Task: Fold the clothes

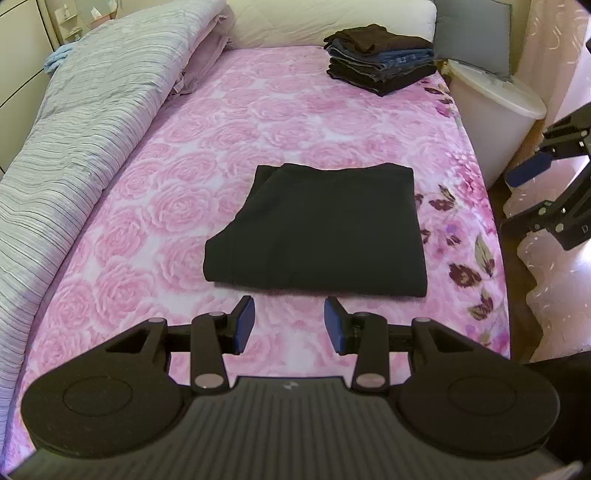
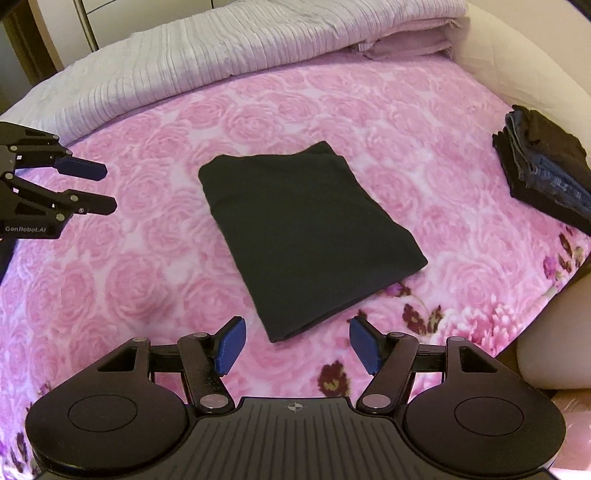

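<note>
A folded black garment point(image 1: 321, 229) lies flat on the pink rose bedspread point(image 1: 184, 177); it also shows in the right wrist view point(image 2: 306, 236). My left gripper point(image 1: 289, 325) is open and empty, just short of the garment's near edge. My right gripper point(image 2: 293, 345) is open and empty, with the garment's near corner between its blue pads point(image 2: 231, 341). The right gripper shows at the right edge of the left wrist view point(image 1: 546, 188). The left gripper shows at the left edge of the right wrist view point(image 2: 107, 186).
A stack of folded dark clothes and jeans point(image 1: 380, 59) sits at the head of the bed point(image 2: 543, 170). A rolled striped grey quilt point(image 1: 85, 129) runs along the bed's far side. A white pillow point(image 1: 332, 18) and a white round container point(image 1: 495, 110) stand by the bed.
</note>
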The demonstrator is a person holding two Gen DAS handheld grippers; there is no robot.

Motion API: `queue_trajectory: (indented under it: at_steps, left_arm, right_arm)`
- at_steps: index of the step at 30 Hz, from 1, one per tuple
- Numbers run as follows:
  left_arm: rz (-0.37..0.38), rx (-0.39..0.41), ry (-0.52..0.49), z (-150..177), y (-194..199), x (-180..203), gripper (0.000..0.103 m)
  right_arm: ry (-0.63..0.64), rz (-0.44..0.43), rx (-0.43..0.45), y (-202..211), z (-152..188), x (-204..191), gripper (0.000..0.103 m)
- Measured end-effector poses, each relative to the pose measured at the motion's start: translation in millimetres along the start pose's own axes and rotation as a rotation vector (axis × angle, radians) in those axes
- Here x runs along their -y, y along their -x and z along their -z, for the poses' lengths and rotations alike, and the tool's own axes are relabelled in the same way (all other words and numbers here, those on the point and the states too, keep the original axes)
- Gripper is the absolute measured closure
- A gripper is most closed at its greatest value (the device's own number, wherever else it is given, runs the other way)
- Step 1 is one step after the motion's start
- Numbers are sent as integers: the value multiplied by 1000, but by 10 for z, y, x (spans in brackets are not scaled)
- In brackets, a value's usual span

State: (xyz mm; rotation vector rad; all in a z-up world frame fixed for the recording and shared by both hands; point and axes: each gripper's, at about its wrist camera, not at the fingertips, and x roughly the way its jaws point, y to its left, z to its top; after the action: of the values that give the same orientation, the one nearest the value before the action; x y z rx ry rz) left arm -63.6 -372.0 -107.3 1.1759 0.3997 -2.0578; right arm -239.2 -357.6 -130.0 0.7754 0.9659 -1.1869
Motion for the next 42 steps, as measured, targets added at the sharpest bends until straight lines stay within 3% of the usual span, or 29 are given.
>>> queue_trajectory:
  at_steps: [8, 10, 13, 19, 22, 24, 27, 30, 34, 37, 39, 42]
  left_arm:
    - [6, 5, -9, 44, -28, 25, 65]
    - [2, 14, -45, 52, -66, 66, 57]
    - [-17, 26, -195, 96, -207, 215, 46]
    - [-27, -6, -554, 299, -788, 522, 46]
    - [-7, -30, -668, 383, -1068, 586, 46]
    - [11, -44, -701, 380, -1242, 537, 46]
    - [6, -46, -644, 233, -1464, 337, 46]
    - [-56, -38, -501, -66, -1672, 14, 46]
    - [-86, -81, -200, -444, -2039, -496, 52]
    - [-103, -170, -205, -443, -2414, -613, 58]
    - [-94, -212, -195, -356, -2633, -718, 53]
    - [-75, -204, -97, -302, -2740, -868, 40]
  right_arm:
    - [12, 7, -10, 4, 50, -25, 37]
    - [14, 6, -15, -23, 85, 3, 37]
    - [94, 42, -18, -109, 162, -62, 37]
    - [313, 9, -69, -627, 405, -258, 37]
    - [332, -46, -102, -985, 461, -247, 37]
    - [281, -90, -79, -1144, 419, -183, 37]
    - [181, -143, -25, -1301, 267, -46, 37]
    - [132, -136, 56, -1408, 69, 105, 37]
    - [90, -144, 126, -1634, -219, 307, 37]
    - [143, -149, 144, -1863, -385, 317, 38]
    - [220, -169, 119, -2045, -384, 292, 39]
    - [247, -221, 65, -2210, -438, 367, 39]
